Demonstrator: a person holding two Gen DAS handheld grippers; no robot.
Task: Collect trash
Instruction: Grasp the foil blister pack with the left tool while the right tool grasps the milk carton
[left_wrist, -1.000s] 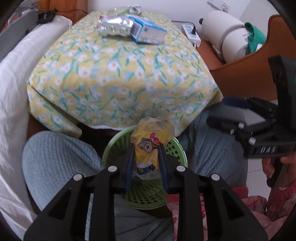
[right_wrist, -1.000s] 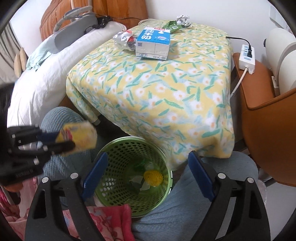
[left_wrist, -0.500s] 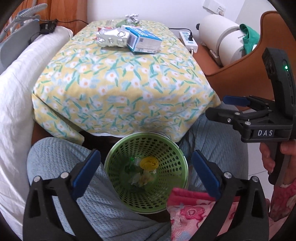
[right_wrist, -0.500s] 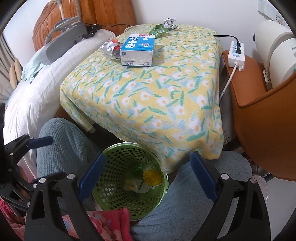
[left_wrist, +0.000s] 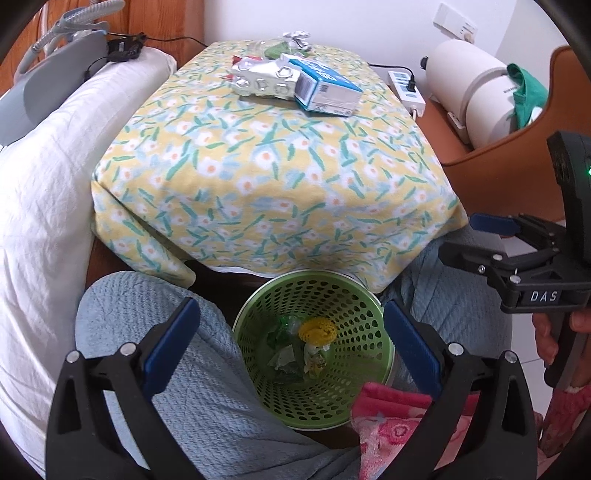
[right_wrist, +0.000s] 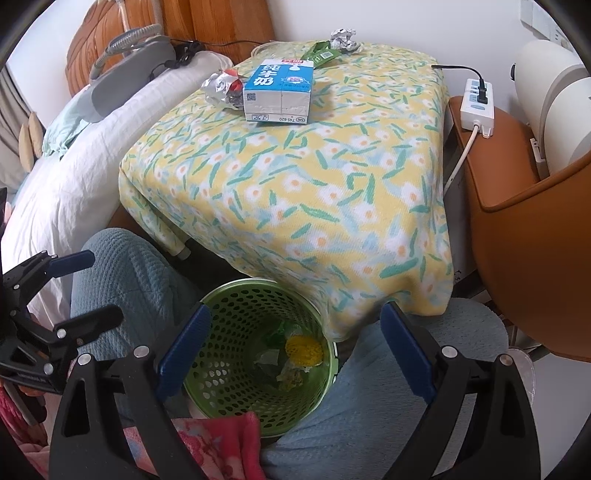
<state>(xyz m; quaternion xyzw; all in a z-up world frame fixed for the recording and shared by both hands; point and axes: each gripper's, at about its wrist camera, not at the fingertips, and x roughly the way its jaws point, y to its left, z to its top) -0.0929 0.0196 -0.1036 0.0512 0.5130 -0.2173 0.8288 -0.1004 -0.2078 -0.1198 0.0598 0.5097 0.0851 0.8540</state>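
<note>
I hold the left hand-held gripper (left_wrist: 288, 339) and the right hand-held gripper (right_wrist: 291, 350) above the green basket (left_wrist: 354, 295), both with jaws wide apart and empty; the left jaws have just been opening. One yellow wrapper (left_wrist: 317, 330) lies in the basket below both. On the tabletop (left_wrist: 273, 177) beyond remain one milk carton (left_wrist: 327, 90), one foil pack (left_wrist: 264, 79) and one foil ball (right_wrist: 343, 38).

A floral-clothed table (left_wrist: 266, 177) carries a milk carton (left_wrist: 325, 90) and crumpled foil (left_wrist: 264, 79).
</note>
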